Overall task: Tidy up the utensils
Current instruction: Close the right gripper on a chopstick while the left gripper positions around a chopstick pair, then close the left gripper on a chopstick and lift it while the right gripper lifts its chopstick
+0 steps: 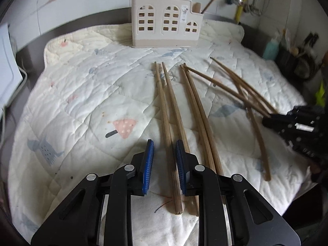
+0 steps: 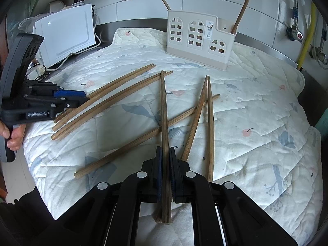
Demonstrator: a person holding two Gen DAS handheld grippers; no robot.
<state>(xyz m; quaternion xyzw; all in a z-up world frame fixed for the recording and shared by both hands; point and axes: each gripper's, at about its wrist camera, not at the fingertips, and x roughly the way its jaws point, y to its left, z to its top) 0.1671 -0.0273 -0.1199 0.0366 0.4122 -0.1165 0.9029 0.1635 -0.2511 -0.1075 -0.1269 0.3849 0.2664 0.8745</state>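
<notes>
Quilt [image 1: 82,94] fills both views, white with little printed animals and mushrooms, and everything I am working with lies on it. Far left in the right wrist view sits a white appliance [image 2: 65,34] against the tiled wall. Just below it my left gripper [image 2: 82,98] reaches in from the left edge, its tips at the near ends of four chopsticks [image 2: 106,100] fanned across the left half of the cloth. In the left wrist view that same gripper [image 1: 164,157] stands spread, blue pads apart, with one chopstick [image 1: 167,127] running up the gap between them – the pads are not touching it.

Centre frame in the right wrist view, my right gripper [image 2: 165,164] is pinching a pair of chopsticks [image 2: 164,110] that point straight up the frame, crossing over a single stick [image 2: 133,141] lying diagonally. Just right of that, two more sticks [image 2: 207,112] meet at their far tips.

Upper middle to upper right – the cream house-shaped holder [image 2: 198,41] stands upright at the quilt's far edge, with two chopsticks leaning out of it.
</notes>
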